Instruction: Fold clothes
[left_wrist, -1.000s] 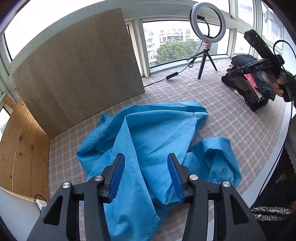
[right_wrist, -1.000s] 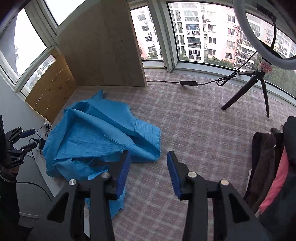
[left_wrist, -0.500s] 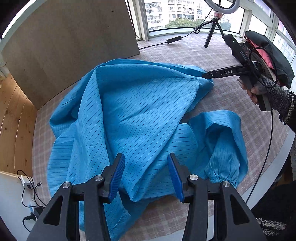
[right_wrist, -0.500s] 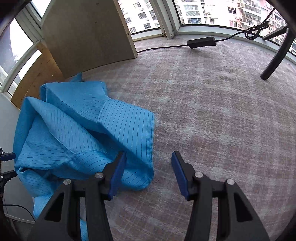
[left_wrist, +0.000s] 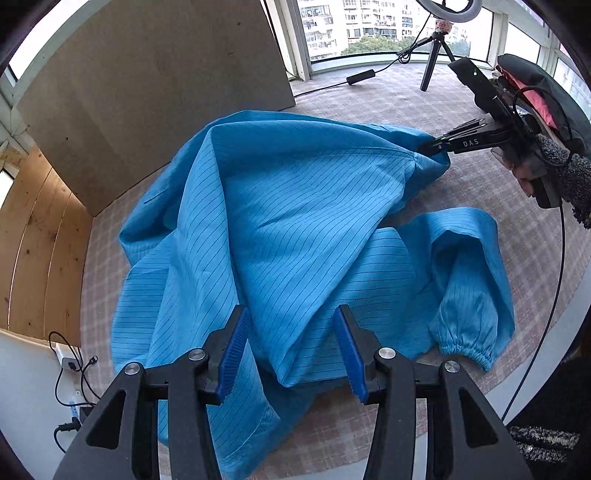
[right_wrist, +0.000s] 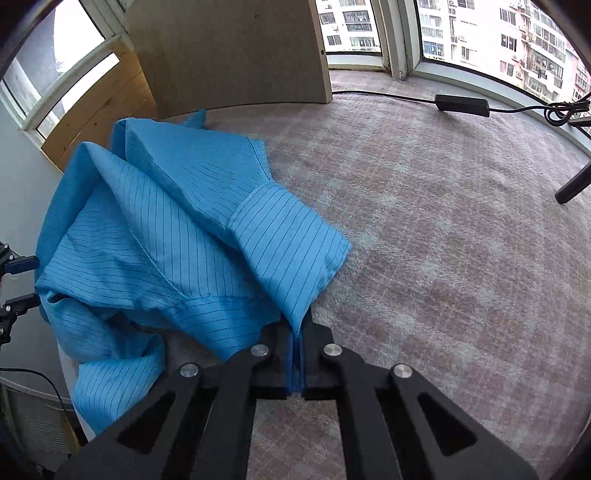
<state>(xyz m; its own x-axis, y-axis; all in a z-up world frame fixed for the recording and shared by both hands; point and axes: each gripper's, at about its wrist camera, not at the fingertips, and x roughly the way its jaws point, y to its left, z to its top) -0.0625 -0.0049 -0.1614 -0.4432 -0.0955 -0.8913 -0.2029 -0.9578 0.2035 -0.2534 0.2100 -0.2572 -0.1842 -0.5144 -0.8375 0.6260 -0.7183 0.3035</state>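
A blue pinstriped garment (left_wrist: 295, 229) lies crumpled on the checked table cover (left_wrist: 461, 192). Its elastic-cuffed sleeve (left_wrist: 465, 321) is folded over at the near right. My left gripper (left_wrist: 291, 350) is open, its blue pads either side of a raised fold near the table's front edge, not pinching it. My right gripper (right_wrist: 298, 354) is shut on the blue garment (right_wrist: 184, 251), clamping a hem corner and lifting it off the cover. In the left wrist view the right gripper (left_wrist: 439, 144) holds the cloth's far right corner, with a hand (left_wrist: 524, 177) behind it.
A large brown board (left_wrist: 155, 96) leans at the back left. A ring light on a tripod (left_wrist: 437, 55) and a cable with a black box (right_wrist: 461, 105) sit near the windows. A pile of dark and pink clothes (left_wrist: 535, 92) lies at the far right. A power strip (left_wrist: 70, 363) hangs below the table's left edge.
My right gripper has closed on the garment's hem corner and lifted it, pulling the cloth taut to the right. My left gripper has stayed open and moved in closer over the garment.
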